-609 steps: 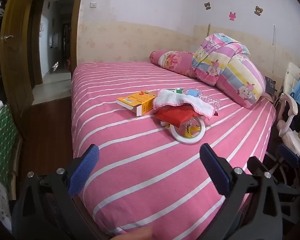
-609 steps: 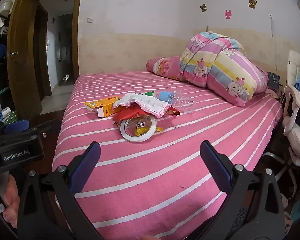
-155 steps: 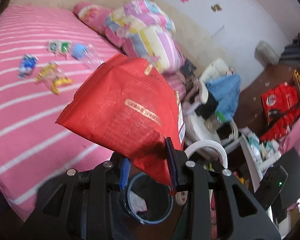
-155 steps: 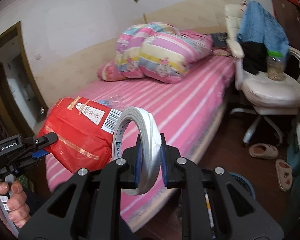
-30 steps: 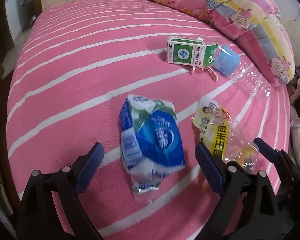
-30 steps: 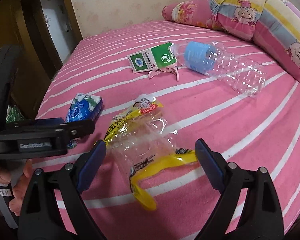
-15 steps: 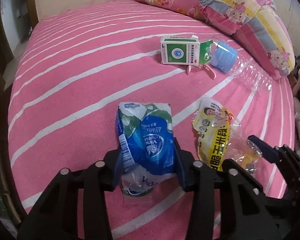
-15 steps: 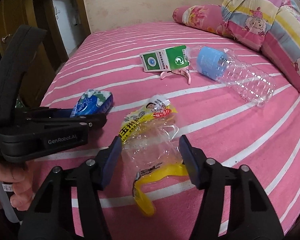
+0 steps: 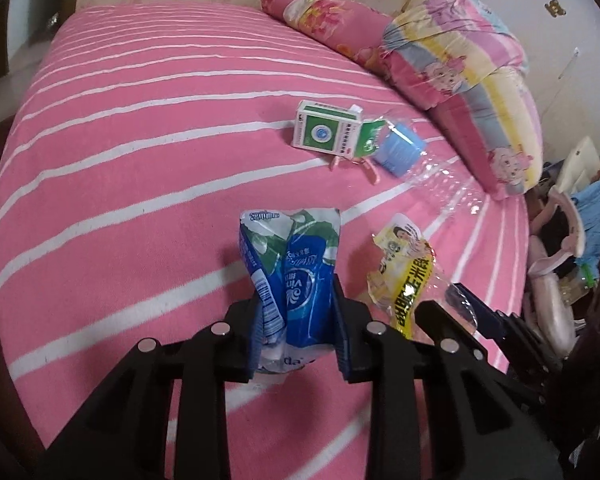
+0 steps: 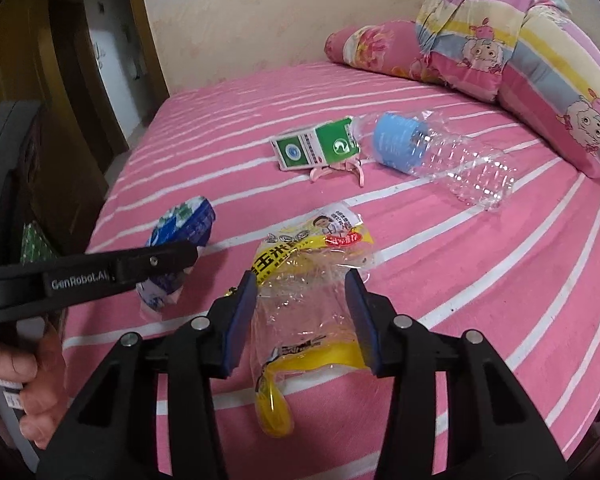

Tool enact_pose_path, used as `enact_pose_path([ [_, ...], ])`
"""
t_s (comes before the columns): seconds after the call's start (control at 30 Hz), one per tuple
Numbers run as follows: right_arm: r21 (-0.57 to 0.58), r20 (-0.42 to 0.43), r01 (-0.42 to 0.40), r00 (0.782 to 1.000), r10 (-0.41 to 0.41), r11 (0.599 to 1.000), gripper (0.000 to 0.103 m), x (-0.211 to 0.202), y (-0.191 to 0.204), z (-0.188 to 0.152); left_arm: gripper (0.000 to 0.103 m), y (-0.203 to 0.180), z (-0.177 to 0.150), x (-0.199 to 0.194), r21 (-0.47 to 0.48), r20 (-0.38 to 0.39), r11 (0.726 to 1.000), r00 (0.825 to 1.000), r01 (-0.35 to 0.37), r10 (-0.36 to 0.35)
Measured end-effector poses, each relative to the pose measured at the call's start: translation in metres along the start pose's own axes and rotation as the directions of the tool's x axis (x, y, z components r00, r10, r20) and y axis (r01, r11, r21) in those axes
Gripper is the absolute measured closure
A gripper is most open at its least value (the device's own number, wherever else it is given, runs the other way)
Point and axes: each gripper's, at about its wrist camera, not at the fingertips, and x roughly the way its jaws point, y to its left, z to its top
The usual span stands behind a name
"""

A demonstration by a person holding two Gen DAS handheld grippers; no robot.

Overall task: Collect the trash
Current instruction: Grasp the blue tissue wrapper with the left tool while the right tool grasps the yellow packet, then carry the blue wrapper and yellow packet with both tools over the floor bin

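A blue and green tissue pack (image 9: 292, 256) stands up between the pads of my left gripper (image 9: 296, 300). The jaws are closing and the pads squeeze its sides. From the right wrist view the same pack (image 10: 184, 220) pokes out past the left gripper (image 10: 160, 258), just above the bed. A crumpled clear and yellow wrapper (image 10: 312, 264) sits between the pads of my right gripper (image 10: 300, 280). Those jaws are closing too, both pads touch the wrapper, and its yellow tail hangs down. The wrapper (image 9: 404, 268) also shows at the right of the left wrist view.
On the pink striped bed (image 9: 120, 160) lie a green and white carton (image 10: 316, 148), a pink clip (image 10: 340, 170) and a clear bottle with a blue label (image 10: 440, 152). Folded quilts (image 9: 460, 60) fill the far corner. A chair (image 9: 568, 216) stands right of the bed.
Both grippers have closed from wide open onto their items: the left on the tissue pack, the right on the yellow wrapper. Both items have come up slightly off the bed.
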Motion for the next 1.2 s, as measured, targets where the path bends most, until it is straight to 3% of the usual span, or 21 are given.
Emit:
enact_pose_path([
  [0.43,0.055,0.105,-0.038,0.994,0.032,0.998,0.057,-0.077,0.015,-0.012,0.075,-0.007,-0.038,-0.077,-0.081,0.095,0.993,0.992,0.089,-0.081],
  [0.8,0.055,0.207,-0.059,0.977,0.046,0.997,0.057,-0.176,0.03,-0.018,0.075,-0.045,-0.07,-0.145,-0.055,0.145,0.988,0.98,0.142,-0.133],
  [1.2,0.117,0.303,0.016,0.952,-0.051,0.993,0.057,-0.304,-0.011,-0.061,0.075,-0.135,-0.114,-0.202,0.052,0.13,0.959,0.95,0.278,-0.282],
])
